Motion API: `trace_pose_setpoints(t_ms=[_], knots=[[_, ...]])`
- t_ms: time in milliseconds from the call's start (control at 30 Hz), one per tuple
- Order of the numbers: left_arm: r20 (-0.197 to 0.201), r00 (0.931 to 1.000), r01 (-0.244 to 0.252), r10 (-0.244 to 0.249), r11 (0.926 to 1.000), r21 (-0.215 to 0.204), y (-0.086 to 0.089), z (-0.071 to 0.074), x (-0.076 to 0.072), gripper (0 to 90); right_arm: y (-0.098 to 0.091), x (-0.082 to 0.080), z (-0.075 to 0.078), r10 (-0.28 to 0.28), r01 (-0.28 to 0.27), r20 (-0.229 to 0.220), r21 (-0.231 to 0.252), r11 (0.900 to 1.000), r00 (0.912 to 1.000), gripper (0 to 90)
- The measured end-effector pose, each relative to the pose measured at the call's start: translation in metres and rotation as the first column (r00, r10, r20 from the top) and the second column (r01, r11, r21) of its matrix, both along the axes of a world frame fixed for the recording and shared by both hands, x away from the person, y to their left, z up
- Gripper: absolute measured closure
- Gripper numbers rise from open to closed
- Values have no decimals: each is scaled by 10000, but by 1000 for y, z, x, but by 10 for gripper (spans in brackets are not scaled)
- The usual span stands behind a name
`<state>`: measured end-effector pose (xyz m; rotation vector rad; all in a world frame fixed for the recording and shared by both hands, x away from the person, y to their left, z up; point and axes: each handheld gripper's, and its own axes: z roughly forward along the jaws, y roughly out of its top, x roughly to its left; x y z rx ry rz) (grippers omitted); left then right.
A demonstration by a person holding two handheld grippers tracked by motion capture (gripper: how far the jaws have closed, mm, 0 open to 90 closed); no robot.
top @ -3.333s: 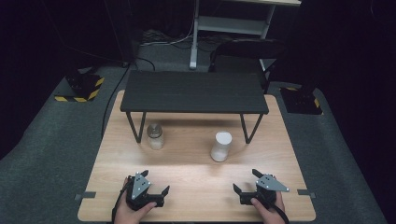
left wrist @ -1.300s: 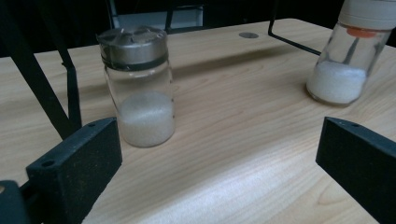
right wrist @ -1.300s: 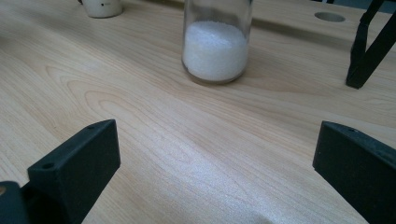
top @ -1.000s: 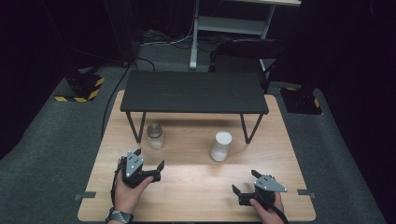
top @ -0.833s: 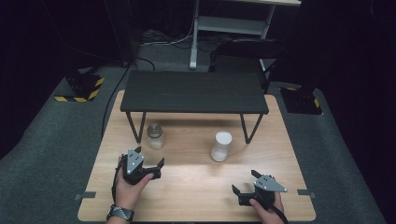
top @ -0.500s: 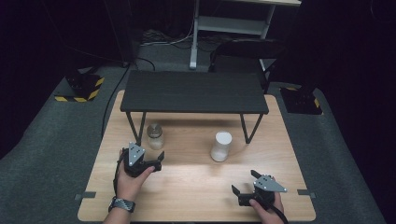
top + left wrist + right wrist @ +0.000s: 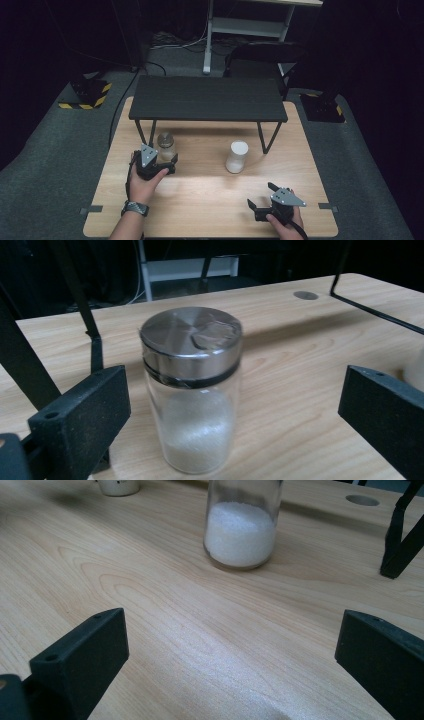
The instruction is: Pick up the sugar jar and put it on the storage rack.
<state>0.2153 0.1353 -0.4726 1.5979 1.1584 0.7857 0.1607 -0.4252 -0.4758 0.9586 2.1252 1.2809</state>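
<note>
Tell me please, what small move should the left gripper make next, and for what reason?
Probably ease the left gripper a little further forward, then close. Its jaws stand wide open on either side of the glass jar with the metal lid, not touching it, and the jar stands upright on the wooden table, nearer one jaw than the other.

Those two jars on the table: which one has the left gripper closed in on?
The metal-lidded glass jar, standing between the open left gripper's jaws; the white-topped jar stands apart.
</note>
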Motion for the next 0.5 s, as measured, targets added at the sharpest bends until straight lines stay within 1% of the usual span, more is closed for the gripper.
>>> trace_pose_setpoints(t_ms=[167, 200, 300, 333, 433, 467, 500], knots=[[-24, 10000, -86, 86, 9999, 91, -1, -1, 7, 6, 0, 0, 0, 0, 0, -8, 10, 10000, 10000, 3], [-22, 9999, -140, 139, 9999, -39, -1, -2, 10, 6, 0, 0, 0, 1, -1, -12, 7, 10000, 10000, 3], [32, 9998, -173, 172, 9998, 16, -2, -2, 12, 10, 0, 0, 0, 17, -17, -24, 9, 10000, 10000, 3], [0, 9998, -182, 182, 9998, -58, -2, -3, 13, 12, 0, 0, 0, 15, -15, -25, 16, 10000, 10000, 3], [16, 9995, -309, 309, 9995, -107, -4, -4, 15, 40, -1, 1, 0, 11, -11, -24, 46, 10000, 10000, 3], [2, 9994, -352, 352, 9992, -185, -4, -4, 15, 40, -1, 1, 0, 4, -4, -25, 62, 10000, 10000, 3], [-10, 9993, -365, 365, 9990, -242, -4, -5, 16, 67, -1, 0, 0, -7, 8, -19, 69, 10000, 10000, 2]])
